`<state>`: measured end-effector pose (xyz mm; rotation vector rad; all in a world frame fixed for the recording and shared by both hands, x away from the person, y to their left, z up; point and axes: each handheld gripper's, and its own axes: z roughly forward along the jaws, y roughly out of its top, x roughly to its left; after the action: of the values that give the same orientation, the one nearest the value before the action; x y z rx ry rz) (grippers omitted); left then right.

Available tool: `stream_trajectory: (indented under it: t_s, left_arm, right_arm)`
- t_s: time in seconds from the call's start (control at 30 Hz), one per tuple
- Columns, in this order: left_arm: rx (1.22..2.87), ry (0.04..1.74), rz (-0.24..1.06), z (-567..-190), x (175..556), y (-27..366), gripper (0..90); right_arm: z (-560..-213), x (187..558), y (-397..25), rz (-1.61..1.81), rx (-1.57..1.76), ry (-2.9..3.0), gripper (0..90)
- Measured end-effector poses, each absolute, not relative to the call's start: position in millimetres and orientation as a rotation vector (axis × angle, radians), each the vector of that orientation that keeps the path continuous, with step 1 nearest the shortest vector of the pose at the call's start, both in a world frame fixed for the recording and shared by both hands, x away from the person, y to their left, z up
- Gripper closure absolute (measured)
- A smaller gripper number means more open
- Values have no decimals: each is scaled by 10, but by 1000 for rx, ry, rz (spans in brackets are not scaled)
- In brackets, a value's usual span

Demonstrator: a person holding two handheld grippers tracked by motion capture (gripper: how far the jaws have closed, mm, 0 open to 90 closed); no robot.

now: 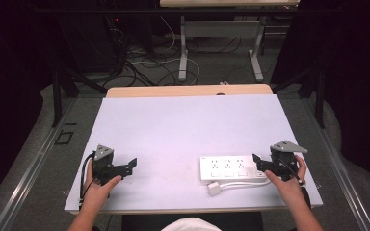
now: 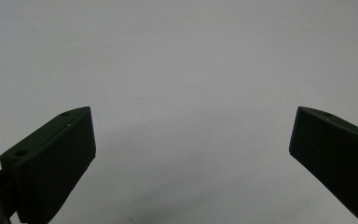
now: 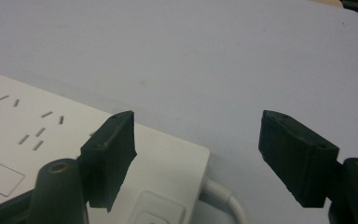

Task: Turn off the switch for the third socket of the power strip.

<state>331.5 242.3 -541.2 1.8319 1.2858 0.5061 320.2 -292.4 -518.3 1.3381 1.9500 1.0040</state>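
A white power strip (image 1: 229, 168) lies flat near the table's front right, its white cable and plug (image 1: 214, 188) curled in front of it. My right gripper (image 1: 257, 162) hovers open at the strip's right end, held by a hand. In the right gripper view the strip (image 3: 32, 140) sits under the left jaw, the cable (image 3: 223, 198) runs out between the jaws, and the gripper (image 3: 196, 140) holds nothing. My left gripper (image 1: 131, 166) rests open at the front left, over bare white surface, with its jaws (image 2: 191, 140) wide apart.
A white sheet (image 1: 183, 125) covers the wooden table (image 1: 188, 90). Beyond the far edge the floor holds loose cables (image 1: 144, 62) and another table's metal legs (image 1: 183, 53). Dark frame posts stand at both sides.
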Motion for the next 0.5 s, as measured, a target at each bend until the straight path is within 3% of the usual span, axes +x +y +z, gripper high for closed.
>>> stream_trajectory:
  t_s: [0.13,0.5]
  left_arm:
    - [1845,1256,507,-5398,3307,2407,3]
    - [1877,1223,522,-5406,3284,2325,6]
  right_arm:
    - [-5153,3198,-2827,1021,1295,2000,341]
    - [-5141,3201,-2612,1049,1181,2140,357]
